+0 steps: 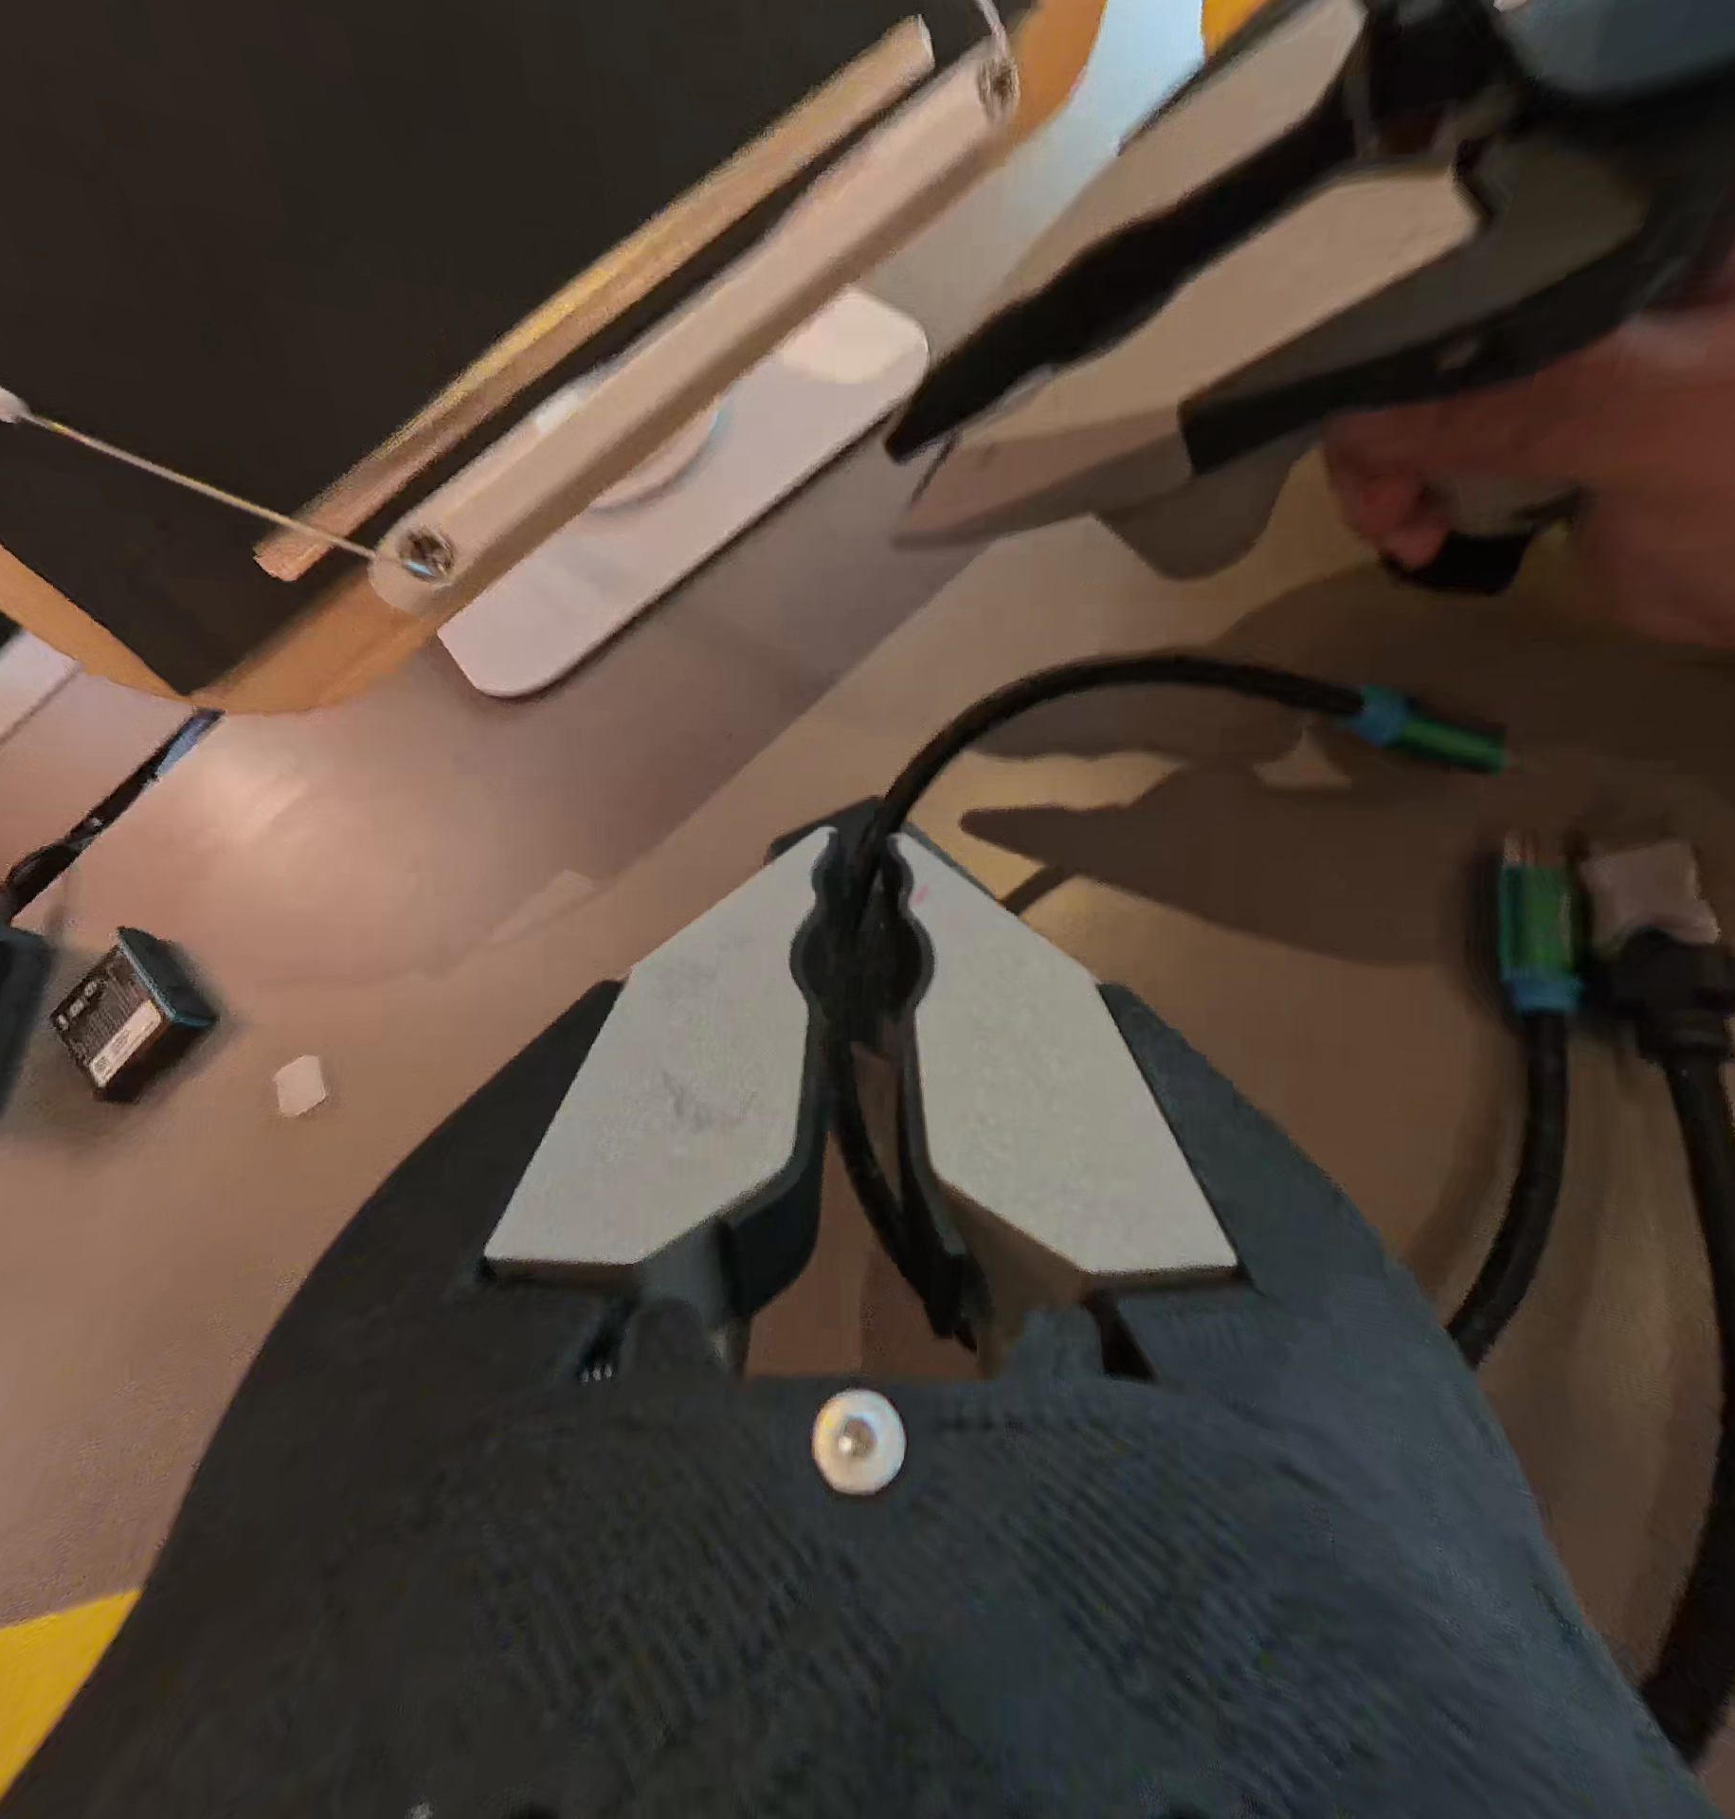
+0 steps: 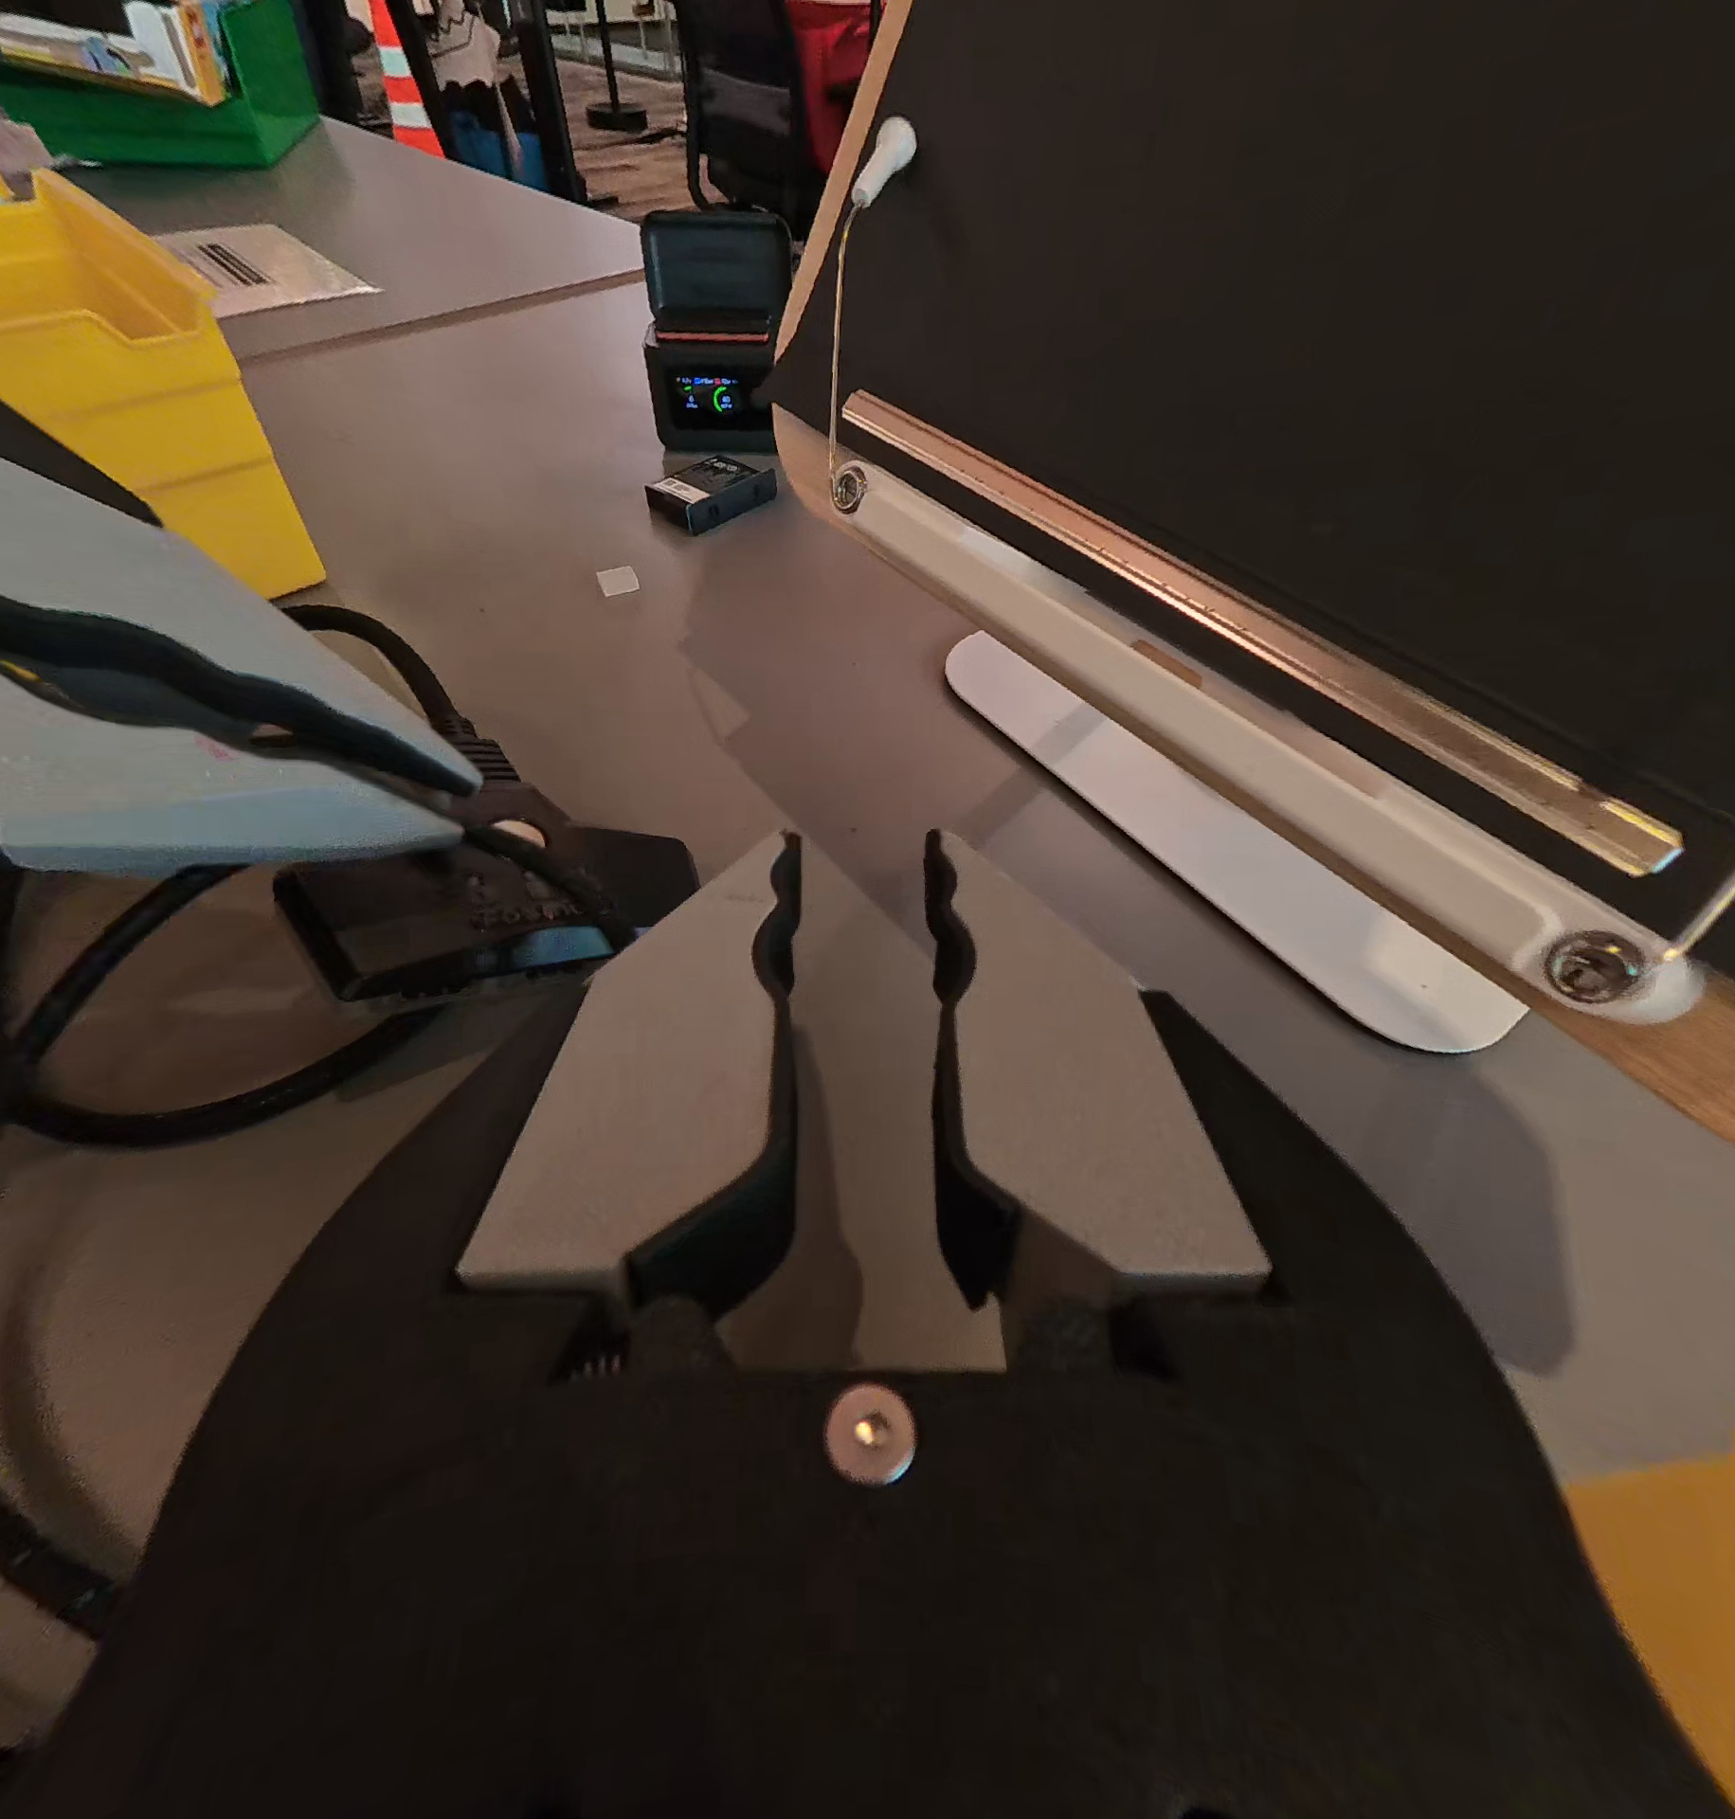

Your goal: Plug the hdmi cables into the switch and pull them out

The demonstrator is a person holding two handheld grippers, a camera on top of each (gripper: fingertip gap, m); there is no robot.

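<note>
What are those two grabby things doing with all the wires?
A person holds both. The left gripper is pinched shut on a thin black cable with a green-tipped plug, held above the black switch box. The right gripper is open and empty. Two more plugs lie loose on the table.

my table (image 2: 509, 472) is a grey-brown top. on it lie a small black battery (image 2: 710, 497) just beside an open black charging case (image 2: 713, 389), a scrap of white paper (image 2: 617, 582), a white stand foot (image 2: 1227, 846), a yellow bin (image 2: 105, 354), the black switch (image 2: 450, 930) and two loose plugs (image 1: 1542, 935) with black cables (image 1: 1710, 1230).
</note>
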